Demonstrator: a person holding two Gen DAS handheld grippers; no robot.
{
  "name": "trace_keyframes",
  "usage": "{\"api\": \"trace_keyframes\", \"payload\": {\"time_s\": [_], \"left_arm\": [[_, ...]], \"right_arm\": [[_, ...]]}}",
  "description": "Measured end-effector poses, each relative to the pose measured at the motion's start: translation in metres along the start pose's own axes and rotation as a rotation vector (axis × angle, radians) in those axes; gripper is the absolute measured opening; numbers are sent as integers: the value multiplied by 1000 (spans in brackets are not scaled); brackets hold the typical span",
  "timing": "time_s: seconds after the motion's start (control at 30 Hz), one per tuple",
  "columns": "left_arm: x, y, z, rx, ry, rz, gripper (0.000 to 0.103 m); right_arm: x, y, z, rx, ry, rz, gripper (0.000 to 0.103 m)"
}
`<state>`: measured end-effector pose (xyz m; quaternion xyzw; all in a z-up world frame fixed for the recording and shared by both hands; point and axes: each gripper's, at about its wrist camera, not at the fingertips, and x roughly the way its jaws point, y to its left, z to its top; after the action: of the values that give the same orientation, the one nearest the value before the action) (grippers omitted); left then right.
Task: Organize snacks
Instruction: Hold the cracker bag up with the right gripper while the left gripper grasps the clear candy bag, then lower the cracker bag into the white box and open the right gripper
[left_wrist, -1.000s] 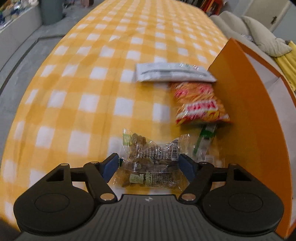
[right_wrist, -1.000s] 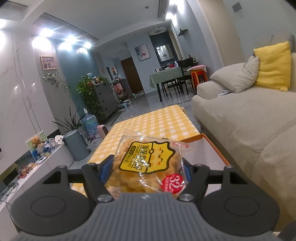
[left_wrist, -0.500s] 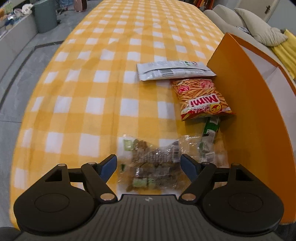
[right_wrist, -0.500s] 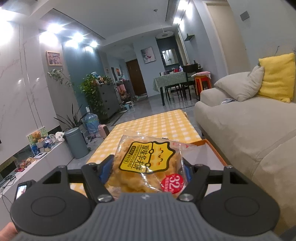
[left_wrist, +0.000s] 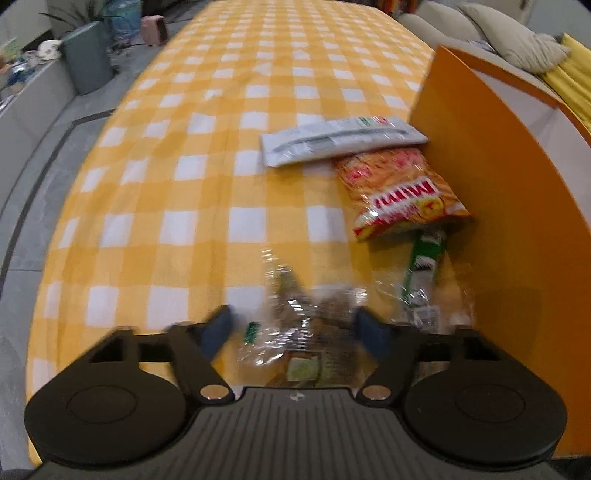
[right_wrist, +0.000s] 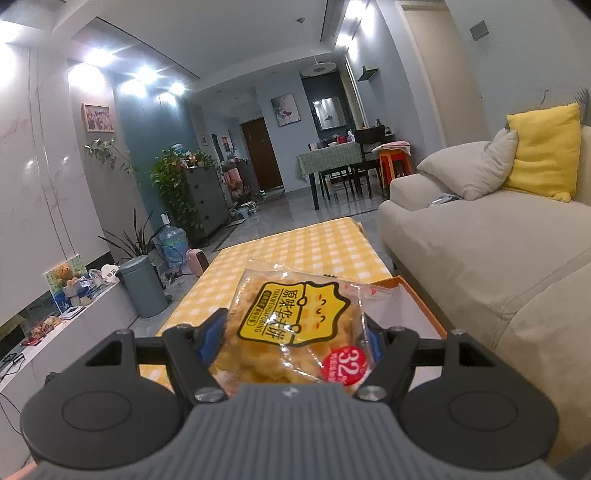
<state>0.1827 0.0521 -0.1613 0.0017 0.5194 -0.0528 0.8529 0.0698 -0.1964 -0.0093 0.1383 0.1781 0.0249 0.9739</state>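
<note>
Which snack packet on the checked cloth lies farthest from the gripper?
The flat white packet, lying beyond the red Mimi bag and both clear packets.

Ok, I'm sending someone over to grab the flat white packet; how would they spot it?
On the yellow-checked tablecloth, look beside the tall orange box. The white packet lies flat, farthest up the cloth, just beyond the red-orange Mimi bag: it alone is pale and plain.

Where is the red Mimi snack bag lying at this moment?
In the left wrist view, the Mimi bag lies right of centre on the checked tablecloth, beside the orange box, just below the white packet.
</note>
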Motion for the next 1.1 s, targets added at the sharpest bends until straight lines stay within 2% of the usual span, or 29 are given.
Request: {"api": "trace_keyframes", "payload": {"time_s": [0.17,0.3,0.53,0.67,0.9,1.0,1.1], "left_arm": [[-4,11,2,-74,11,37,37],[-11,16,1,-102,8,65,34],[-31,23,1,-153,5,67,33],[-53,20,1,-139,-46,67,33],[-89,13,5,-158,-116,-20,33],[-104,3,7,-140,-157,-72,33],[-112,-4,10,-159,-162,-164,33]], "right_arm": [[2,0,0,-12,6,-9,69],[0,2,-1,-28,-3,-21,69],[-4,2,1,-74,-30,-69,69],[-11,-7,6,-60,-65,-100,69],[-21,-33,22,-38,-96,-114,69],[-20,-39,24,-75,-61,-75,69],[-12,-39,22,-117,2,-41,70]]}}
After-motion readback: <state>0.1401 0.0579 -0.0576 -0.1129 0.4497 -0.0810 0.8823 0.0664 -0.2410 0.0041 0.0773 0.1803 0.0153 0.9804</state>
